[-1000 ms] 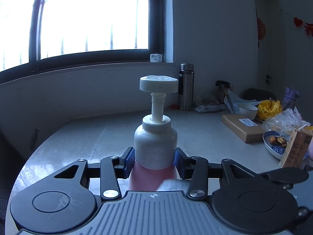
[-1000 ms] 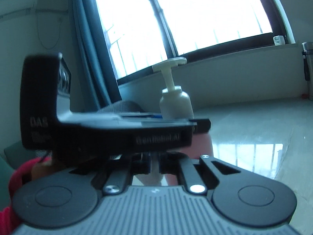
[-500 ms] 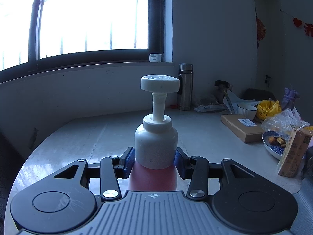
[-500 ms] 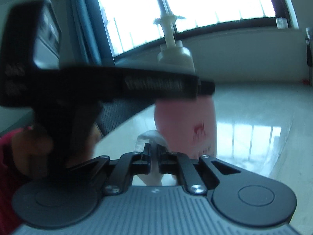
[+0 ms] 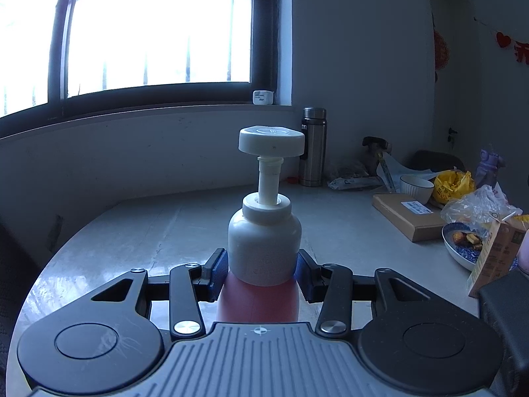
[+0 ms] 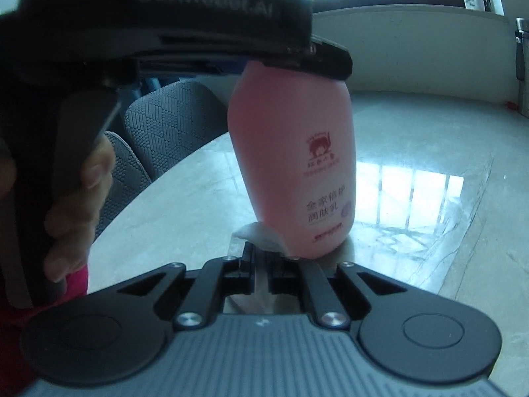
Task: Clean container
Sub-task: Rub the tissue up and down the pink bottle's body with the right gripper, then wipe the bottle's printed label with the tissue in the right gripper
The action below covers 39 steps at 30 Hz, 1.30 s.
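Pink bottle (image 5: 261,297) between left tongs (image 5: 261,271)

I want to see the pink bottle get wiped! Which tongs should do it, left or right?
Right. The right tongs already pinch a white wipe beside the pink bottle, low down. The left tongs are busy gripping the bottle upright.

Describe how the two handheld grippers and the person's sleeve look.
Both grippers, left gripper and right gripper, have black linkage fingers, silver pivot screws, round black side discs and a ribbed grey body. The left one's pads are blue; white "GenRobot.AI" lettering marks its casing. The sleeve is red-pink.
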Each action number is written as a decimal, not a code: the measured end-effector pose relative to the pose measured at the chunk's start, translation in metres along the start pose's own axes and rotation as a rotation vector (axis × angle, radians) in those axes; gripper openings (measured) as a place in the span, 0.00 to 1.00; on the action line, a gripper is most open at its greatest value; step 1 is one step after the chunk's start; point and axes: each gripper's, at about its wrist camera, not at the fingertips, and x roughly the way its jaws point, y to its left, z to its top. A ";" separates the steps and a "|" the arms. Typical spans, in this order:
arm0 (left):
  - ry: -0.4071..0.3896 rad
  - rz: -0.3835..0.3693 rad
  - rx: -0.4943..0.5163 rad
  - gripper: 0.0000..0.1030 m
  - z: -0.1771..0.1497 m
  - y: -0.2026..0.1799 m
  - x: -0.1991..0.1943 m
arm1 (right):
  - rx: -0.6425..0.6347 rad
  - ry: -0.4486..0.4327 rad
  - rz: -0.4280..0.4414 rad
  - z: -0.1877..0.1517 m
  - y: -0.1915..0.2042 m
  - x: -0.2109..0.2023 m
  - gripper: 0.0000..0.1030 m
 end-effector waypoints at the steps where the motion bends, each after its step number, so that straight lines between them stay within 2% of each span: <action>1: 0.000 0.000 0.000 0.46 0.000 0.000 0.000 | 0.000 -0.027 0.011 -0.003 -0.001 -0.010 0.07; 8: 0.000 0.003 0.005 0.46 0.001 -0.001 0.000 | 0.015 -0.280 0.051 0.010 -0.001 -0.056 0.07; 11: 0.000 0.001 0.009 0.46 0.001 -0.002 0.000 | 0.035 -0.322 0.047 0.016 -0.005 -0.062 0.07; 16: 0.001 0.007 0.007 0.46 0.001 -0.002 0.001 | 0.048 -0.281 0.041 0.017 -0.010 -0.055 0.07; 31: 0.006 0.004 0.002 0.47 0.001 0.001 0.002 | 0.068 0.023 -0.020 -0.016 -0.023 0.000 0.07; 35: 0.008 0.004 0.002 0.47 0.001 0.001 0.003 | 0.076 0.025 -0.024 -0.014 -0.025 0.002 0.07; 39: 0.009 0.006 0.000 0.47 0.000 0.002 0.003 | 0.081 -0.050 -0.003 -0.010 -0.024 -0.011 0.07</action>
